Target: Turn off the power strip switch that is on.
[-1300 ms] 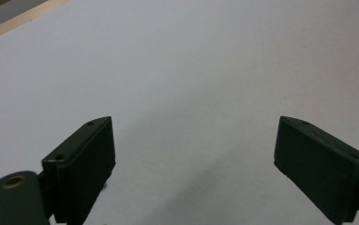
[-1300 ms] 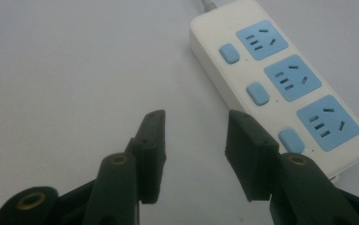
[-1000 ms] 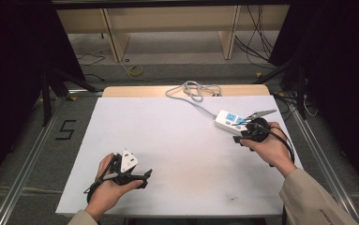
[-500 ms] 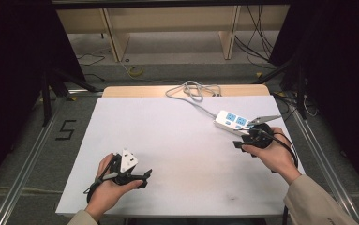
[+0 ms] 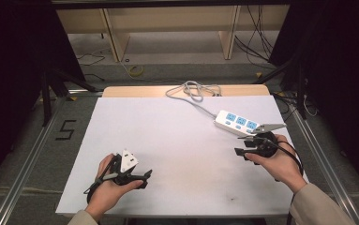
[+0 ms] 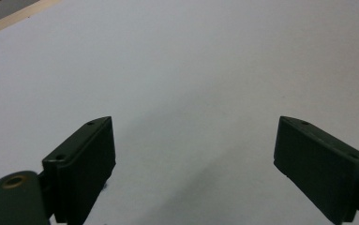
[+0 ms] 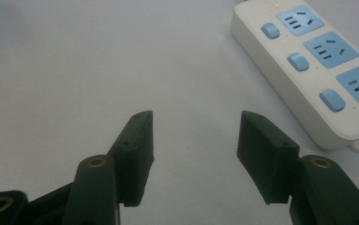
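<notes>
white power strip (image 7: 308, 70) just beside empty, just-widened right tongs (image 7: 193, 154); left tongs (image 6: 193, 164) wide, empty

Both grippers are showing black bodies: the left gripper (image 5: 142, 176) is carrying a white three-cornered plate, the right gripper (image 5: 239, 146) a grey one, trailing black cables. Sleeves are looking beige, perhaps khaki.

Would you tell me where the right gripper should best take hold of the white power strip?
Probably across the power strip's narrow width at its free end, nearest the right gripper, coming from above. It lies flat, long and slim, its long sides exposed; the cord leaves the far end. The jaws, just opening, hold nothing.
</notes>
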Available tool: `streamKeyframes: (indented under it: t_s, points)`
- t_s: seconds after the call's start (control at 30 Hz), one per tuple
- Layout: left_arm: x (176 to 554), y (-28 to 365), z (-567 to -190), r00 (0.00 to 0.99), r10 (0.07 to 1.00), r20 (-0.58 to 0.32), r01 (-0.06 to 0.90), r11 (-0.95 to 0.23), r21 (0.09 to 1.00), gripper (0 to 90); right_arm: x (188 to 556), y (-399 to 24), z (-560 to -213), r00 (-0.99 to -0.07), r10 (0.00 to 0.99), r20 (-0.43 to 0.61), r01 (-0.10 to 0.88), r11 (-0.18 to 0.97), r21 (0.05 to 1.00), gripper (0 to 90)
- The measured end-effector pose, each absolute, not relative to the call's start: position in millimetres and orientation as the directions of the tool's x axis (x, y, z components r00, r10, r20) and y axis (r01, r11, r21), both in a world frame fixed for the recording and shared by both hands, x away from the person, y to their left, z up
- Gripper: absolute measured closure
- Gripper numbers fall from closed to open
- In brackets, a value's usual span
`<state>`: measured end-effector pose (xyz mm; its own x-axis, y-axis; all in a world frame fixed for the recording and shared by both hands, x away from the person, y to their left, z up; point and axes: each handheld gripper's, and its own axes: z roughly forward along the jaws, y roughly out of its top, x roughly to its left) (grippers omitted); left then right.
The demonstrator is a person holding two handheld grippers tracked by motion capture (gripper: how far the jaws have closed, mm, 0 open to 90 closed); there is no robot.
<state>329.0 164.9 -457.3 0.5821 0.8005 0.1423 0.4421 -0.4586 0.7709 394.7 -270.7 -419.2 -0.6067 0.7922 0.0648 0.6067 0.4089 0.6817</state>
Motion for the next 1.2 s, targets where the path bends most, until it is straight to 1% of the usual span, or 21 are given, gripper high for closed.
streamKeyframes:
  t_s: [0.3,0.4,0.83,1.2]
  points:
    - [328,165,-457,0.582,0.801,0.14,0.442,-0.457,0.772,12.4,378,-278,-428,-0.622,0.78,0.077,0.589,0.401,0.701,40.3]
    - [328,165,-457,0.584,0.799,0.142,0.442,-0.46,0.77,12.5,371,-282,-430,-0.619,0.779,0.095,0.588,0.38,0.714,39.7]
    - [327,164,-457,0.588,0.796,0.143,0.442,-0.464,0.767,12.5,348,-294,-438,-0.629,0.772,0.088,0.545,0.358,0.758,36.6]
    - [326,162,-457,0.598,0.789,0.142,0.438,-0.47,0.766,12.6,344,-293,-441,-0.636,0.768,0.081,0.532,0.36,0.767,35.6]
